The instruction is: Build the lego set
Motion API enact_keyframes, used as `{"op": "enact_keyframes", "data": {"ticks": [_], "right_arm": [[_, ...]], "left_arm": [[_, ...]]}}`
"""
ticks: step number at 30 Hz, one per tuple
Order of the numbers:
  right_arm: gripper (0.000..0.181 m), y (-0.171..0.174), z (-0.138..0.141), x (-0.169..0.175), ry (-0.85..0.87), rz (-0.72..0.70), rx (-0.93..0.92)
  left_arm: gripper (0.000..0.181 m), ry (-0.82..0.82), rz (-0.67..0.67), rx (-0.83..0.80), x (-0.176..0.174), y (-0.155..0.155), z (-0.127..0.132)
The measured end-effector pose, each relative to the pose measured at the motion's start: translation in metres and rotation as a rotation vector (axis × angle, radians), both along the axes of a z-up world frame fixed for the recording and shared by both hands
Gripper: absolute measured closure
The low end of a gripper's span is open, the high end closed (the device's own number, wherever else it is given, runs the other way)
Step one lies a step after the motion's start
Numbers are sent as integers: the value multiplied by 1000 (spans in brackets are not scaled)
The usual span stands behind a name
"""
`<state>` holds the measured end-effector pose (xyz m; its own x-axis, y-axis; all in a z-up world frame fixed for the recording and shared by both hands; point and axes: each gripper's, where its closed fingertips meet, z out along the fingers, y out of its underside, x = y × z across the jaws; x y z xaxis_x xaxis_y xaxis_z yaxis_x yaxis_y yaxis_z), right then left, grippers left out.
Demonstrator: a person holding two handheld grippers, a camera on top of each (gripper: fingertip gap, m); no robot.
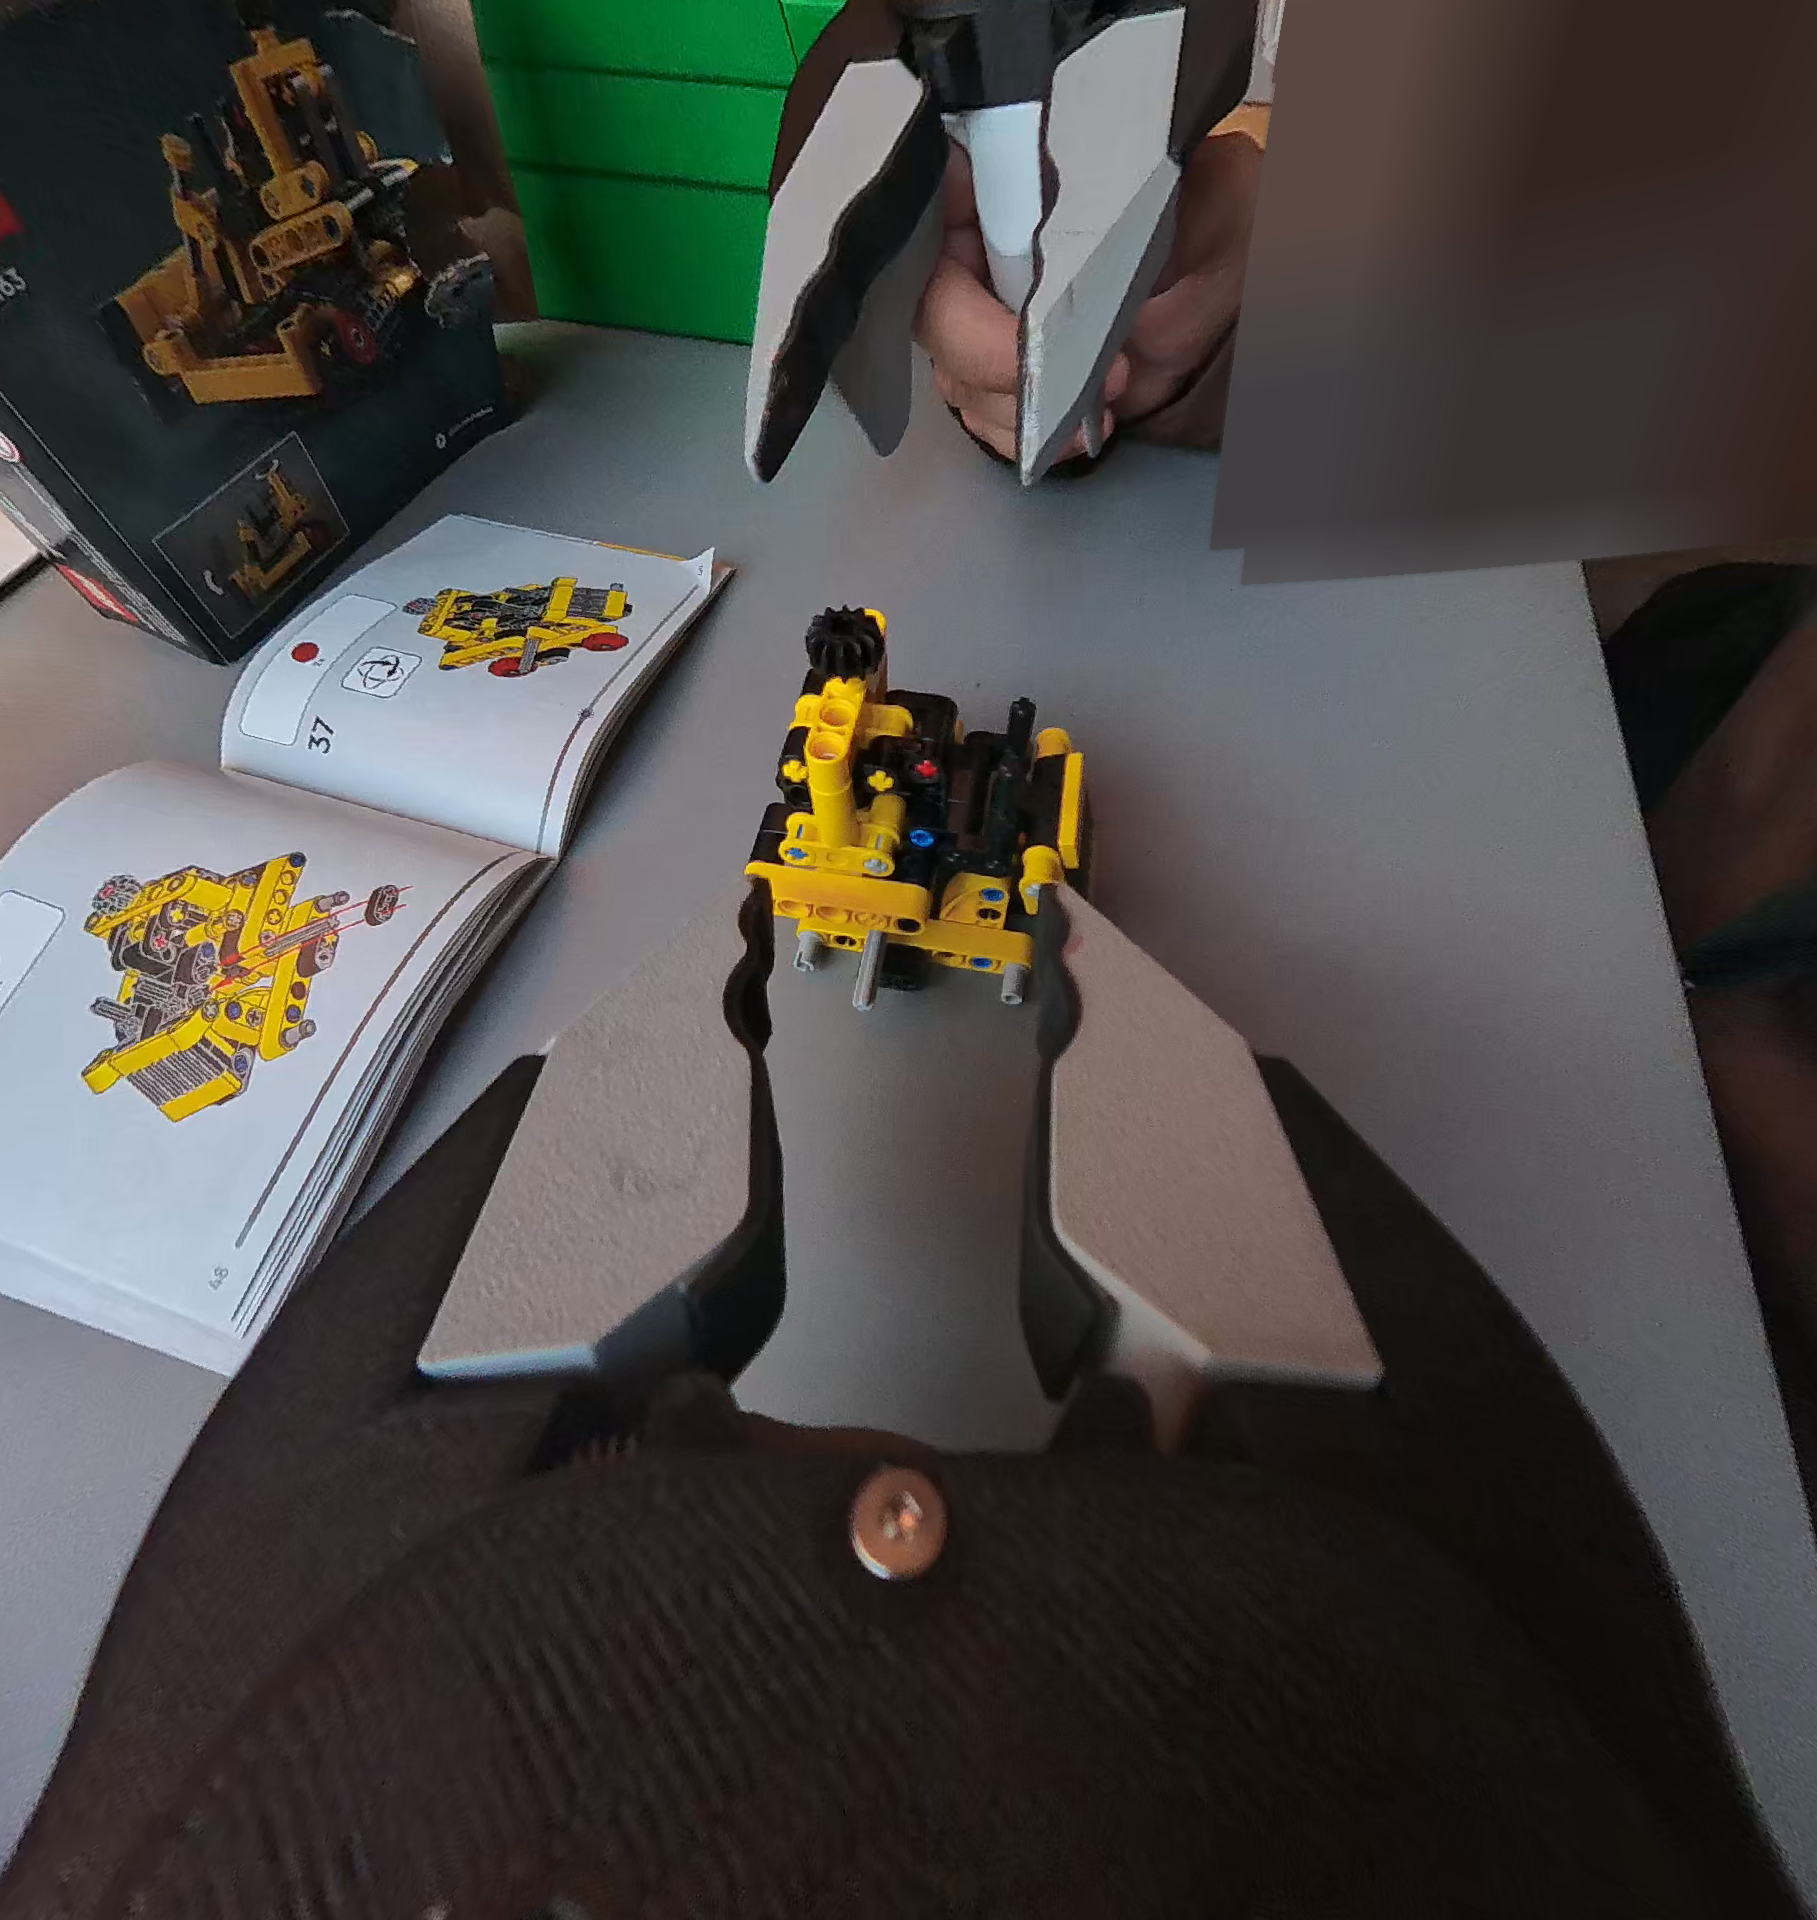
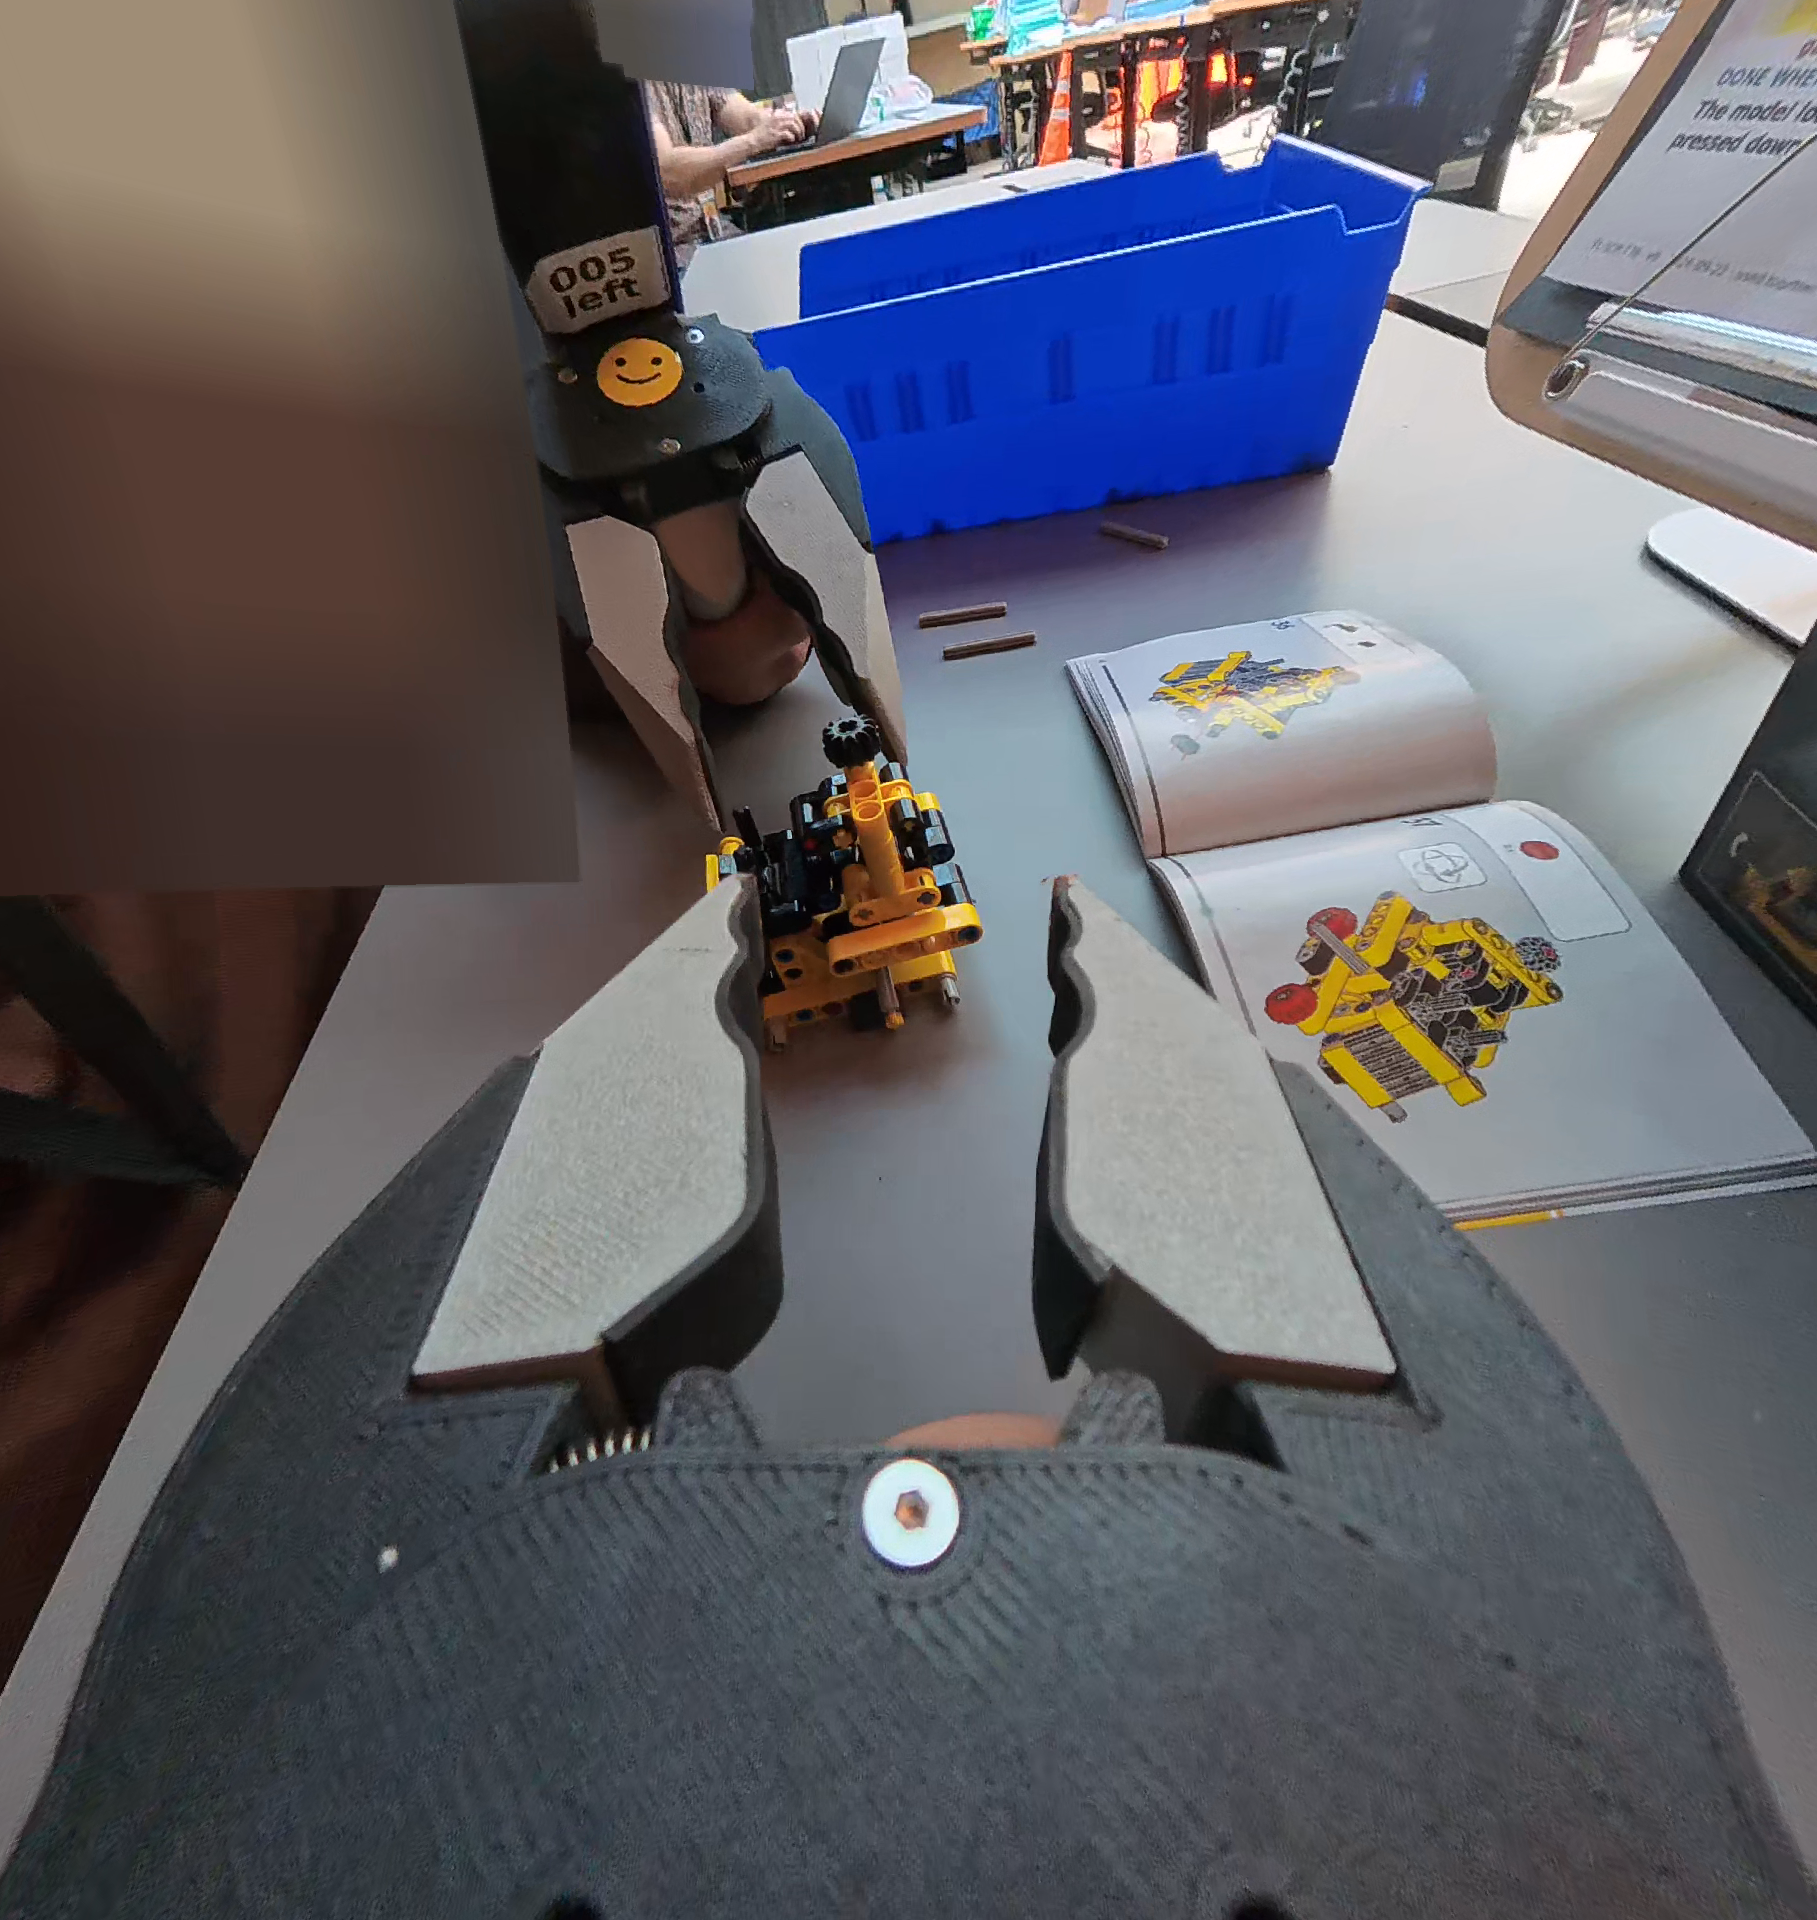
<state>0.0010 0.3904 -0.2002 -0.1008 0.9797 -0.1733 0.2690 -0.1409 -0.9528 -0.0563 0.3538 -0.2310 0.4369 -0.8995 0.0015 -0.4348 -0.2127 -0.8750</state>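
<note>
A partly built yellow and black lego vehicle (image 1: 914,821) stands on the grey table, with a black gear on top at its far end. My left gripper (image 1: 909,914) is open, and its fingertips flank the model's near end at table level. The right wrist view shows that gripper (image 2: 805,784) straddling the model (image 2: 852,894) from the far side. My right gripper (image 2: 899,894) is open and empty just in front of the model, with its left finger beside the model's left side. It also shows in the left wrist view (image 1: 893,473), raised beyond the model.
An open instruction booklet (image 1: 312,883) lies beside the model and shows in the right wrist view (image 2: 1403,935). The lego box (image 1: 208,312) and a green box (image 1: 644,156) stand behind. A blue bin (image 2: 1091,364) and three dark axles (image 2: 987,644) lie farther back. The table edge (image 1: 1662,935) is close. The gap from one gripper's tips to the other's is roughly 8 cm.
</note>
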Motion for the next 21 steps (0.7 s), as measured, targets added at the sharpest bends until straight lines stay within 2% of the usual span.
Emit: {"op": "enact_keyframes", "data": {"ticks": [15, 16, 19, 21], "right_arm": [[130, -7, -10, -6, -69, 50, -4], [131, -7, -13, -7, -87, 44, 12], [135, -2, -25, -12, -164, -2, 55], [134, -2, -30, -13, -200, -8, 76]], "left_arm": [[130, 34, -23, -5, 7, -1, -5], [132, 30, -25, 6, 9, -1, -4], [154, 29, -55, 47, 14, -6, -1], [157, 38, -58, 59, 14, -7, -1]]}}
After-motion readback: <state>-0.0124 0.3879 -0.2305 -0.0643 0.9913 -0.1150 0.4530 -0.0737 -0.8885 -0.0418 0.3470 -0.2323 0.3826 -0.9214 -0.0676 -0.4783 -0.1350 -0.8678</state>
